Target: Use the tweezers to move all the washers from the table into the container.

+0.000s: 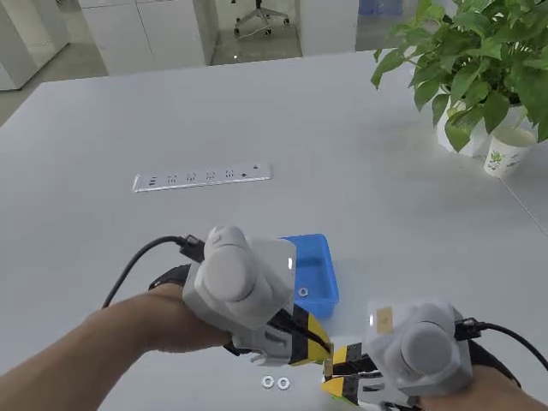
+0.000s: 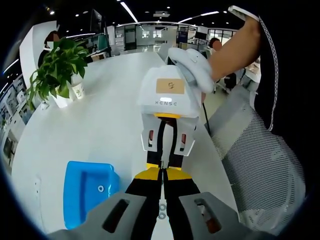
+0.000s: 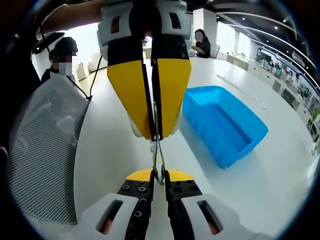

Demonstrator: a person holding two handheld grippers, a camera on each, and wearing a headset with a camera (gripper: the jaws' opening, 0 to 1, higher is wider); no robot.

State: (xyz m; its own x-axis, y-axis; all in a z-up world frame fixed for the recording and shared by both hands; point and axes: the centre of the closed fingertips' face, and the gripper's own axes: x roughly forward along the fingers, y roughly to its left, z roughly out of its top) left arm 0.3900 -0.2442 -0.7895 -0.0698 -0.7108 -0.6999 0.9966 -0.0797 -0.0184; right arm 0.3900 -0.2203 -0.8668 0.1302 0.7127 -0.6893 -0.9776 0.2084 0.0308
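Two washers [image 1: 268,382] near table [image 1: 342,154] edge; container [image 1: 331,278] beside | left tool [image 3: 155,136], right tool [image 3: 159,176] both pinching tweezers [image 3: 158,156]

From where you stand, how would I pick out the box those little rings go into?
On the big white table, find the leafy plant at the far right, then the white power strip in the middle. Nearer me than that strip sits the box: the one bright blue thing, shallow and open-topped, with a washer lying inside.
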